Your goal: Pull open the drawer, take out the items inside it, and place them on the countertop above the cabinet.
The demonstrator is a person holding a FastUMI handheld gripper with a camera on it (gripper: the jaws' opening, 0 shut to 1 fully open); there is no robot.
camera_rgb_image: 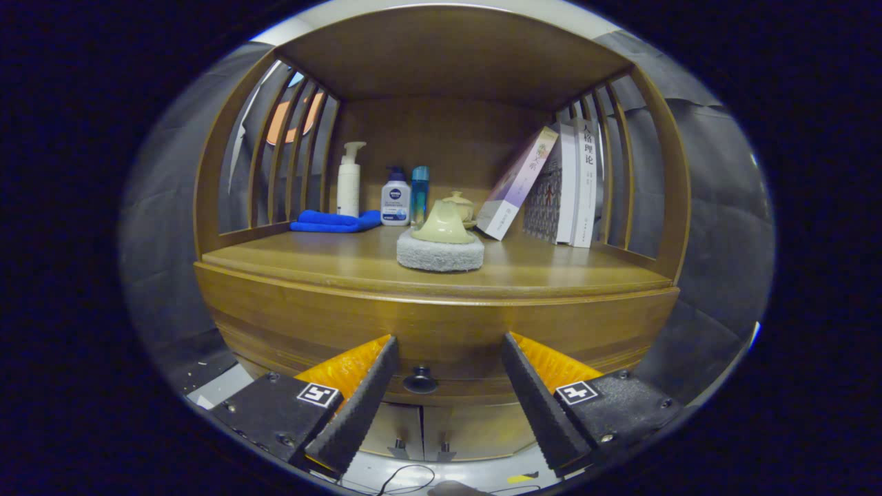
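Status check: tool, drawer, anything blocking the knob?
Tool open, fingers either side of the drawer knob, not touching. Drawer shut. Nothing between tool and knob.

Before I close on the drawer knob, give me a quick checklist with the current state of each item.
1. Gripper open wide enough for the knob: ok, the fingers stand well apart.
2. Drawer knob between the fingers: ok, though it sits nearer one finger than the other.
3. Fingers touching the knob: not ok, neither finger is on it yet.
4. Drawer pulled open: not ok, its front lies flush with the cabinet.
5. Room on the countertop for the items: ok, bare wood lies in front of the round scrubbing pad and blue cloth.
6. Contents of the drawer: cannot tell while it is closed.
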